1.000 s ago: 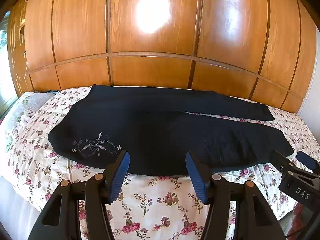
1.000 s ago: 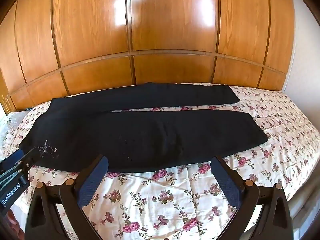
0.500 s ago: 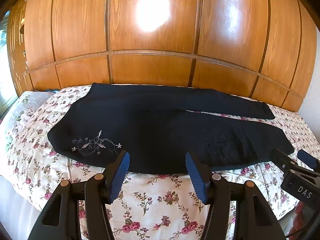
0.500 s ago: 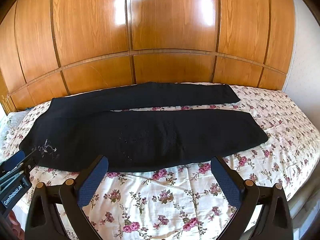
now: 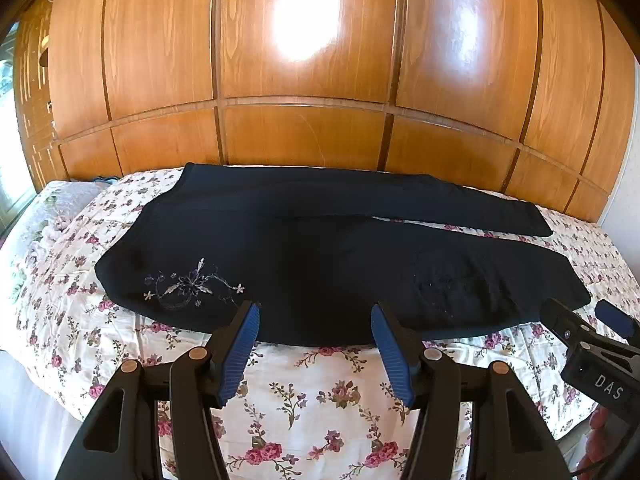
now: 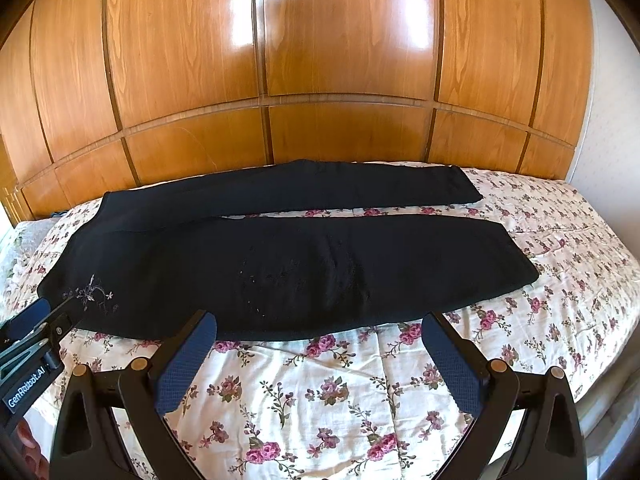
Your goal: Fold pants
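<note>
Black pants lie spread flat on the flowered bedspread, waist to the left with pale flower embroidery, both legs reaching right and slightly apart. They also show in the right wrist view. My left gripper is open and empty, hovering just in front of the pants' near edge. My right gripper is open wide and empty, near the same edge further right. Each gripper shows at the edge of the other's view.
A glossy wooden panelled wall stands behind the bed. A pale pillow lies at the left end. A white wall is at the right. The bed's front edge drops off close below the grippers.
Both grippers have stayed nearly still, drifting only slightly. The pants have not moved.
</note>
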Tool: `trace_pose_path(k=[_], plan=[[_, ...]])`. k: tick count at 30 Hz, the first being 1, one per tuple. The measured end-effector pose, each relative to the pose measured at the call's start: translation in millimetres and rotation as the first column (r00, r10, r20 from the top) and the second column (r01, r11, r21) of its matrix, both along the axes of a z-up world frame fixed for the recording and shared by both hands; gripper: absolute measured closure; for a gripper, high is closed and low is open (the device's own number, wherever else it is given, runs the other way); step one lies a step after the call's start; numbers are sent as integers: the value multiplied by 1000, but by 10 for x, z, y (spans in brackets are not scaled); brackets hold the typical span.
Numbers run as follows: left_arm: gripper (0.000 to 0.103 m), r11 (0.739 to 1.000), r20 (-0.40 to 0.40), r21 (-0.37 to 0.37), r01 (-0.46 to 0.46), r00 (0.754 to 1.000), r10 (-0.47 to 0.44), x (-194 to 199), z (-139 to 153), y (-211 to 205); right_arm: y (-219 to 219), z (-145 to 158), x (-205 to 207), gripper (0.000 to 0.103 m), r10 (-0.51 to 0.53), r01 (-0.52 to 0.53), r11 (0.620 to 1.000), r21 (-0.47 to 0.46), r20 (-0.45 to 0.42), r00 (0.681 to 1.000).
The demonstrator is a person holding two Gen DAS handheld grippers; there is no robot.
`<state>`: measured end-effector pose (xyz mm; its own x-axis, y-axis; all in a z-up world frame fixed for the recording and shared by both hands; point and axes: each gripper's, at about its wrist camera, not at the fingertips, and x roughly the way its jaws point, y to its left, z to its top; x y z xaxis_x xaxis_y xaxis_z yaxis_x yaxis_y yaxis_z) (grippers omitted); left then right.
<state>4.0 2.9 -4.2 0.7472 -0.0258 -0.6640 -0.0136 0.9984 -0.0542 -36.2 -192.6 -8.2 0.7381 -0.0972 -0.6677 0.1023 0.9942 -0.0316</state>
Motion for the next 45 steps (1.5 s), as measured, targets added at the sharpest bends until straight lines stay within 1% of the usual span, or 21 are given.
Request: trace_pose_path(k=[29,39,45], plan=[[43,1000,-19,3,-4,1000,4,23,-63,9,7,-70,33,0,8,-8,1000,-2,-22,1000],[43,1000,-44,5,-6,999,6,59,-142,20,-2,-114,60,0,8,-8,1000,-2,-38,999],[43,1000,-84,-7,-23,996,22,116,-244,71,-79,-163,98,0,-8,8,1000,18,-44,999]])
